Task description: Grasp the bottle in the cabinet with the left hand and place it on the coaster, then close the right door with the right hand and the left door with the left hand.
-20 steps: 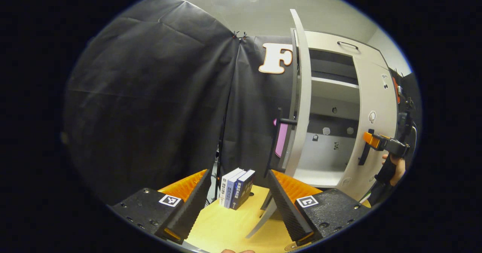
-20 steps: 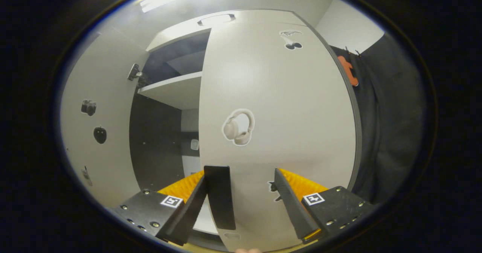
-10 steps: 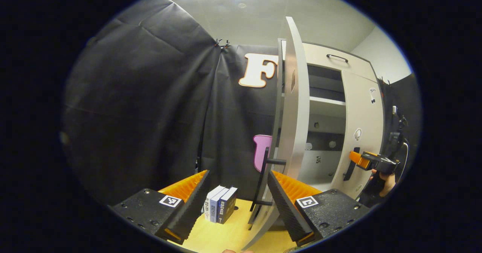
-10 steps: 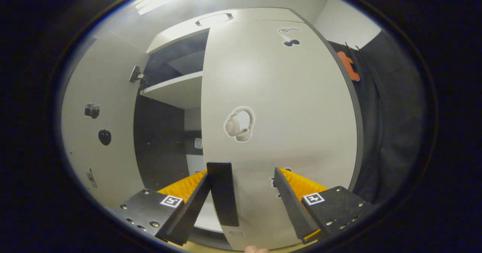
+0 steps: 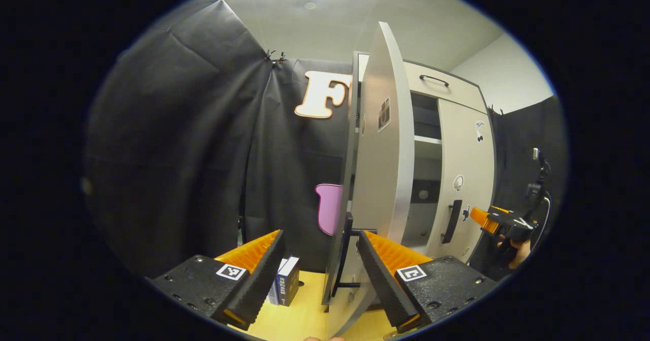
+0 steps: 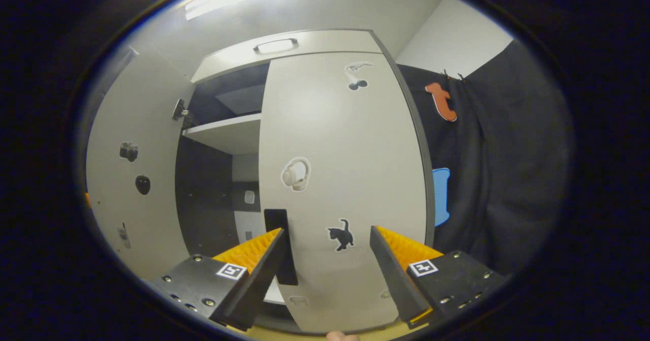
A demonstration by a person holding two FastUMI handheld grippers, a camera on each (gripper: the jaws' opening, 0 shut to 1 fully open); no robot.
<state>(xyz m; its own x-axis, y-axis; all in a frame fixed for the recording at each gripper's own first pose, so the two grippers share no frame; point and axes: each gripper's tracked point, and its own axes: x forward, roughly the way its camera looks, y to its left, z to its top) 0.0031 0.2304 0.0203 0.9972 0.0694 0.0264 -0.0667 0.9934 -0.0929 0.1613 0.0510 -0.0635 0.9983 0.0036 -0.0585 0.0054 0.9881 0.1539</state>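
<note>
Now the left door stands half-swung, the right door flush with the cabinet front.

Nearest in the left gripper view, the left gripper (image 5: 320,265) is spread wide and holds nothing, its right finger (image 5: 378,275) by the left door (image 5: 381,153) beside the black handle (image 5: 345,254); past it, books (image 5: 285,286) stand on the yellow table (image 5: 299,315). Farther off, the right gripper (image 5: 490,219) hangs just off the right door (image 5: 469,178). In the right gripper view, the right gripper (image 6: 327,260) gapes wide and empty before the right door's handle (image 6: 282,247); behind lies the cabinet (image 6: 223,133) shelf. I cannot see the bottle or coaster.
</note>
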